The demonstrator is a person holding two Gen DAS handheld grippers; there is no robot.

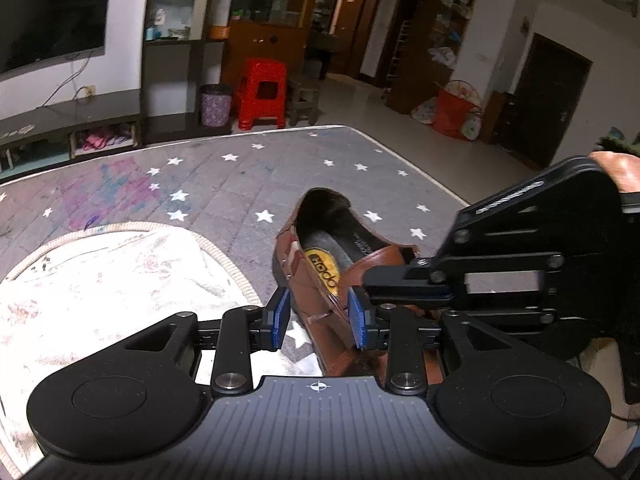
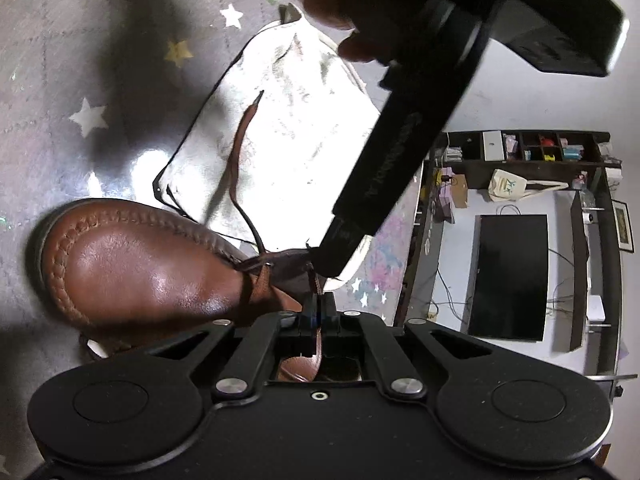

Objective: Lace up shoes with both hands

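We note the shoe (image 2: 140,264) is brown leather, glossy and smooth on the toe, with raised stitching along its seam. The lace (image 2: 240,160) looks like flat matt leather. The star-printed mat (image 1: 240,184) appears quilted. The gripper bodies are matt black plastic.

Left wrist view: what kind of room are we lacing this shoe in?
Most likely a home living room: a wall-mounted television over a low media bench, a red plastic stool by cluttered cabinets, and the brown shoe sitting on a star-patterned mat.

Brown leather shoe (image 2: 132,264) upright on starred mat, brown lace (image 2: 240,160) trailing loose
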